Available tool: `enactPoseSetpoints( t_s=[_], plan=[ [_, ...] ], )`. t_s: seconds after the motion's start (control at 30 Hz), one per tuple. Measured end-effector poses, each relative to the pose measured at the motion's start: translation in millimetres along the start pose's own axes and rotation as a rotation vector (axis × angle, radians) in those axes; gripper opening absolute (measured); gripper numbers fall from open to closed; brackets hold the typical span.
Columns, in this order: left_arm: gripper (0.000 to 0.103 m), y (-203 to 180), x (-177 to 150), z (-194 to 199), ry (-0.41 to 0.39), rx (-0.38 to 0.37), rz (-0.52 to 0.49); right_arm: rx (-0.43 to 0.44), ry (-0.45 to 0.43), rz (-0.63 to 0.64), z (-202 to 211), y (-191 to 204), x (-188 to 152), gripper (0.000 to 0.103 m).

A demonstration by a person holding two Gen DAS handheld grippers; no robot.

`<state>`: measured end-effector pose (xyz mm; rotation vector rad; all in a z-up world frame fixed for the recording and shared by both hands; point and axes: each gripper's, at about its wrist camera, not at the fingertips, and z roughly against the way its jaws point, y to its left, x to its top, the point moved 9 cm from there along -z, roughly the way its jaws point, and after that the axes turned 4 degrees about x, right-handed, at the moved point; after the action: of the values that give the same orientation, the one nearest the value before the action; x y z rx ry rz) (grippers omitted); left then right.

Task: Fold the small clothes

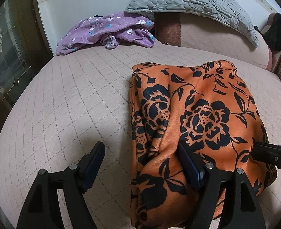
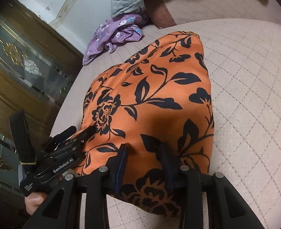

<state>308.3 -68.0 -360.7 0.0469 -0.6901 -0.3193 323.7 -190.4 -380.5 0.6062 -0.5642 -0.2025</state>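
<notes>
An orange garment (image 1: 197, 114) with black flowers lies folded into a thick bundle on the pink quilted bed (image 1: 64, 105). My left gripper (image 1: 140, 148) stands wide open at the bundle's near left corner. Its right finger (image 1: 186, 162) rests on the cloth and its left finger (image 1: 94, 158) is over the bare bed. In the right wrist view my right gripper (image 2: 143, 148) is shut on a raised fold at the near edge of the orange garment (image 2: 159, 95). The left gripper (image 2: 81, 130) shows there at the cloth's left side. The right gripper's tip (image 1: 270, 152) enters the left wrist view from the right.
A crumpled purple flowered garment (image 1: 106, 32) lies at the far side of the bed, below a grey quilted pillow (image 1: 188, 2). A wooden cabinet with glass doors (image 2: 26, 66) stands along the bed's left edge. A dark item (image 1: 277, 32) sits at the far right.
</notes>
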Motion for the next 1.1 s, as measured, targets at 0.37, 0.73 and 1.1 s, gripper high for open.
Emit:
enactPoseSetpoints(
  t_s=[0.37,0.73,1.1],
  plan=[
    [0.081,0.3,-0.4,-0.3,-0.006,0.012,0.006,0.008,-0.003,-0.003,-0.8,-0.5,0.8,0.039],
    [0.082,0.4,-0.7,0.4,-0.01,0.017,0.002,-0.001,-0.006,0.005,-1.3,-0.4,1.2,0.039],
    [0.082,0.6,-1.1,1.2,-0.005,0.018,0.004,0.0,-0.006,0.006,-1.3,-0.1,0.9,0.039]
  ],
)
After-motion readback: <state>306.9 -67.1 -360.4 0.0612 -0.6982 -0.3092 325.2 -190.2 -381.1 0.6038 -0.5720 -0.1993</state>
